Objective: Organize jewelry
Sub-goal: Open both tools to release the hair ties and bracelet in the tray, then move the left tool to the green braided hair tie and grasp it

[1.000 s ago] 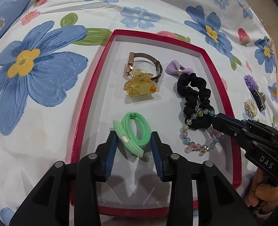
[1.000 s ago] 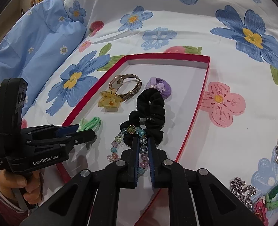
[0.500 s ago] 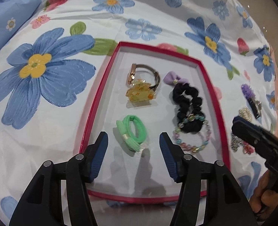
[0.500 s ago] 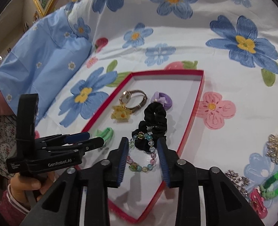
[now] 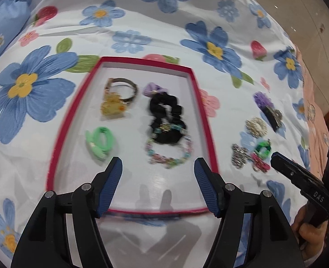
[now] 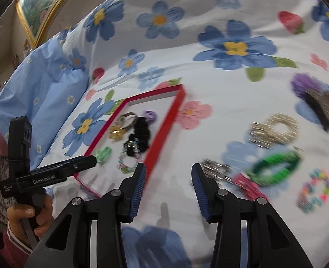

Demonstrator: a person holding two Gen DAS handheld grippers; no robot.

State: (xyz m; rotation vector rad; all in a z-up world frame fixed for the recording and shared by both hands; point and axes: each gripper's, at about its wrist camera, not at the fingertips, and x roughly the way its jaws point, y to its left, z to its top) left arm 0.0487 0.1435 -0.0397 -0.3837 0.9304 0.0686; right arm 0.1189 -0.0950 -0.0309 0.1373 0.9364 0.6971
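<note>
A red-rimmed tray (image 5: 205,120) (image 6: 164,129) lies on a flowered cloth. It holds a green hair tie (image 5: 100,141), a yellow claw clip (image 5: 112,108), a watch (image 5: 124,87), a purple bow (image 5: 152,88), a black scrunchie (image 5: 166,116) and a beaded bracelet (image 5: 170,153) (image 6: 126,164). My left gripper (image 5: 157,172) is open and empty above the tray's near end. My right gripper (image 6: 169,176) is open and empty over the cloth right of the tray, near a silver chain (image 6: 215,169), a pink clip (image 6: 246,183) and a green scrunchie (image 6: 276,167).
More loose pieces lie on the cloth to the right: a pearl piece (image 6: 273,130), a black and purple hair clip (image 6: 314,98) and a colourful bead bracelet (image 6: 314,192). A blue pillow (image 6: 44,93) lies at the left. A framed picture (image 6: 41,6) stands behind.
Both grippers opened, let go of the green hair tie and the beaded bracelet in the tray, and pulled back. The right gripper swung right toward the loose pieces on the cloth.
</note>
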